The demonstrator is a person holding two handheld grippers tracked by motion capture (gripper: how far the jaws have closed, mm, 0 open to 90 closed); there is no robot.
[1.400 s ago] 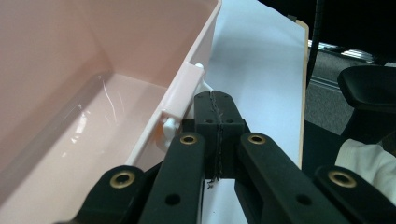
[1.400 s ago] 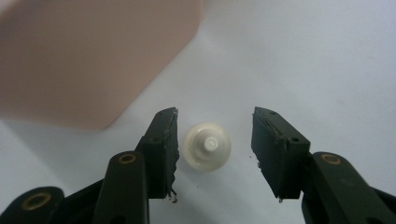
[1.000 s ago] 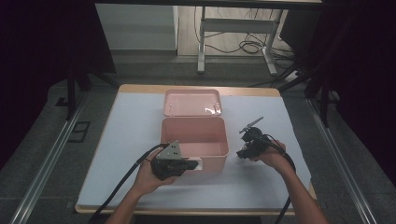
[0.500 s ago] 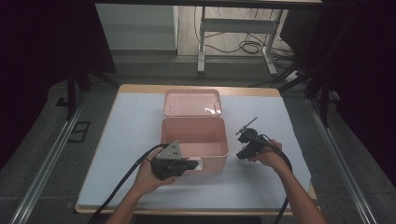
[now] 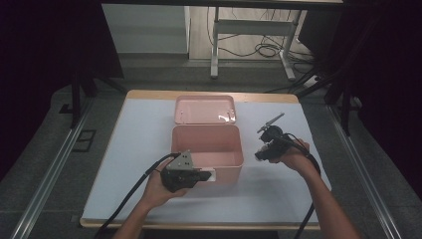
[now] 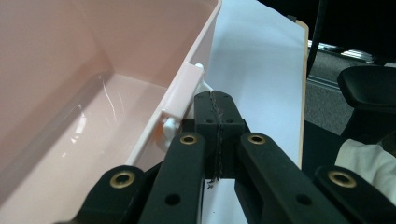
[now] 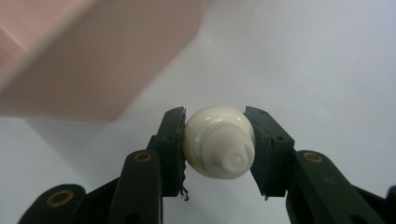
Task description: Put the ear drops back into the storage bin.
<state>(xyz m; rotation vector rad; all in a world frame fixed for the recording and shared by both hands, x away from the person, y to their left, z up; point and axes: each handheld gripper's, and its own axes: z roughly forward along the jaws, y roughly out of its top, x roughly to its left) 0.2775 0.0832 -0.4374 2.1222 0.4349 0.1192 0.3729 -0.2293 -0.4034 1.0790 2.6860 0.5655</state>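
The right hand-held gripper (image 7: 215, 148) has just been closing and now clamps a small white knob-like piece (image 7: 218, 141) between its pads, lifted clear of the worktop (image 5: 144, 129) since a second ago; putting it in the pink box (image 5: 207, 144), up and to its left, looks next. The left hand-held gripper (image 6: 218, 105), jaws shut and empty, rests by the box's latch (image 6: 180, 95). Beyond lies the lid (image 5: 204, 109). Only the box wall intervenes.

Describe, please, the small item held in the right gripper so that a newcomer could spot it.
Start at the open pink box on the white table cover. To its right, the right gripper is shut on a small cream-white rounded cap with a ribbed rim, the one pale item among black parts.
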